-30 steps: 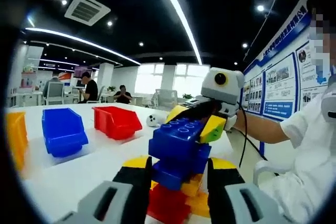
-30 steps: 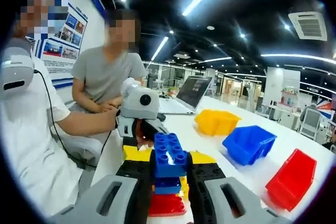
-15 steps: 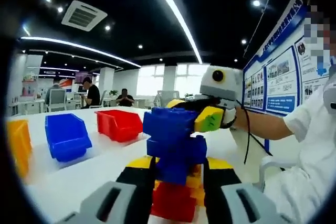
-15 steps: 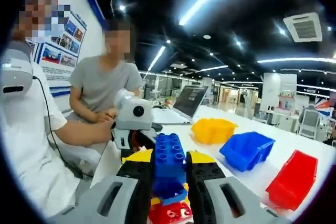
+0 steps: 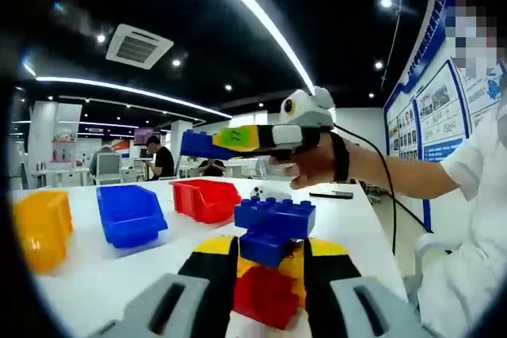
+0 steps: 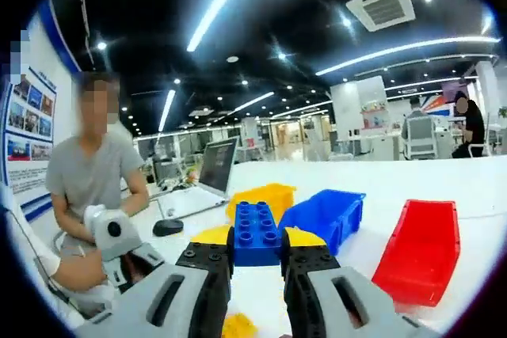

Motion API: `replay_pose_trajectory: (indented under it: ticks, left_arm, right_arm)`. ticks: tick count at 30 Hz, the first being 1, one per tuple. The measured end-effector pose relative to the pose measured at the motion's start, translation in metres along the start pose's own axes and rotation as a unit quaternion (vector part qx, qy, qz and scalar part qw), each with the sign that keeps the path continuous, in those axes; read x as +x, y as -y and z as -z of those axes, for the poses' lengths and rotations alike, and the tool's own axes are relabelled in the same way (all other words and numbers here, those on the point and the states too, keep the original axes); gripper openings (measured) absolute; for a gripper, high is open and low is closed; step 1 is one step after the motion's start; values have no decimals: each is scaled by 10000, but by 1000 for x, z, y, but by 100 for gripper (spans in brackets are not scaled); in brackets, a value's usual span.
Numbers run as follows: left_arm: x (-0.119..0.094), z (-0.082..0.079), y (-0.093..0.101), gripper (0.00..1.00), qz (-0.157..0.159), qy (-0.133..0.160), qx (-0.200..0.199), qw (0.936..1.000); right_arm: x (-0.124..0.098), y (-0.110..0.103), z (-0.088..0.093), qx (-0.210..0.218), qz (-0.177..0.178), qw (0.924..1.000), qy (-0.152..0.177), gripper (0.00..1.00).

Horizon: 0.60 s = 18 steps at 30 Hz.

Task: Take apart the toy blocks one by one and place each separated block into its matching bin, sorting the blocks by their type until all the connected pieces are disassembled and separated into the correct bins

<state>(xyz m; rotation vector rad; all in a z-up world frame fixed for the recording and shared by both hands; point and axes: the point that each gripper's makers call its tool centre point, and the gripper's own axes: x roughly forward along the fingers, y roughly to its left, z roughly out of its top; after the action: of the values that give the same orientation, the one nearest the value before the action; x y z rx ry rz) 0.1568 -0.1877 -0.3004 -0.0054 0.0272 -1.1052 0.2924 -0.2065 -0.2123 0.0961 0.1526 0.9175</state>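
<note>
Right gripper (image 6: 255, 263) is clamped on a single blue studded plastic brick (image 6: 255, 235), up in the air above the white table (image 6: 491, 187), near the blue bin (image 6: 326, 213). Left gripper (image 5: 269, 275) pinches the remaining stack (image 5: 272, 263): blue bricks on top, yellow and red below.

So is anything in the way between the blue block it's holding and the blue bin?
Nothing visible. In the right gripper view the right gripper holds the blue block up in the air, and the blue bin sits open on the white table just beyond.
</note>
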Motion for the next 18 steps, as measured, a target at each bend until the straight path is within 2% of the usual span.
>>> replay_pose_trajectory:
  ticks: [2,4,6,7,12,16,18]
  left_arm:
    - [0,-2,4,35,52,174,-135,9997]
    - [0,-2,11,37,105,216,-136,9996]
    - [-2,-5,4,37,132,298,-185,9993]
    - [-3,-6,4,37,153,364,-279,9988]
    - [-1,-3,0,37,107,272,-182,9994]
    - [1,3,-1,38,66,112,5,9999]
    - [2,5,-4,39,24,62,88,9999]
  right_arm:
    - [18,11,-1,85,158,9998,-106,24]
    - [37,21,1,285,284,9988,-273,25]
    - [55,32,5,212,522,9972,-483,25]
    - [64,38,5,168,621,9966,-512,25]
    - [101,53,2,244,947,9940,-495,25]
    - [112,62,18,55,1302,9887,-747,25]
    - [112,68,25,269,1518,9853,-735,25]
